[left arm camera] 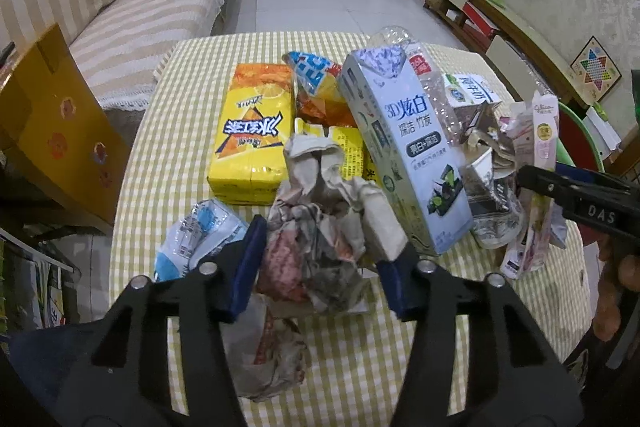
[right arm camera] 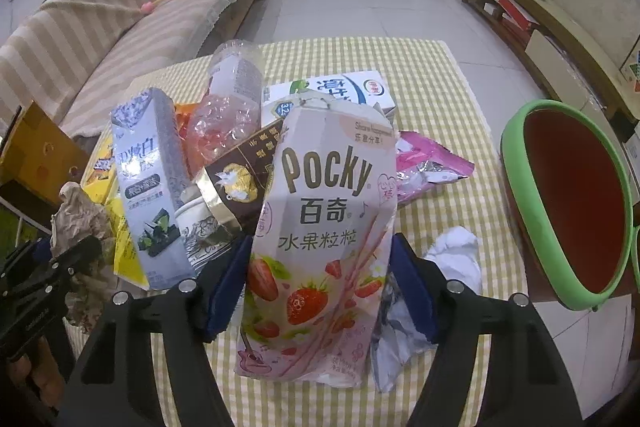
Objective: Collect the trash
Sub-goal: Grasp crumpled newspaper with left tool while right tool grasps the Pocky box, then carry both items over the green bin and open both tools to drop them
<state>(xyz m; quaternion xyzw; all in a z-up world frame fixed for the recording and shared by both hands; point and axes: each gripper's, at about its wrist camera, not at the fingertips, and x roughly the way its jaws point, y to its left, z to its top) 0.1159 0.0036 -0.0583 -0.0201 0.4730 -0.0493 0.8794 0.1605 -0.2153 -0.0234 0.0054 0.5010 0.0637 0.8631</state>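
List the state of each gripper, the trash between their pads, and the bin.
left gripper: shut on crumpled paper wad.
crumpled paper wad: crushed, lying on table, pinched.
right gripper: shut on Pocky box.
Pocky box: dented, leaning upright.
green-rimmed bin: open, nothing visible inside.

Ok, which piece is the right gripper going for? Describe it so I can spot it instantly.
Look at the yellow checked table, near its front edge, beside the green-rimmed bin. Between the right gripper pads stands the Pocky box. It is the only pale pink carton with strawberries, taller than the white crumpled paper beside it.
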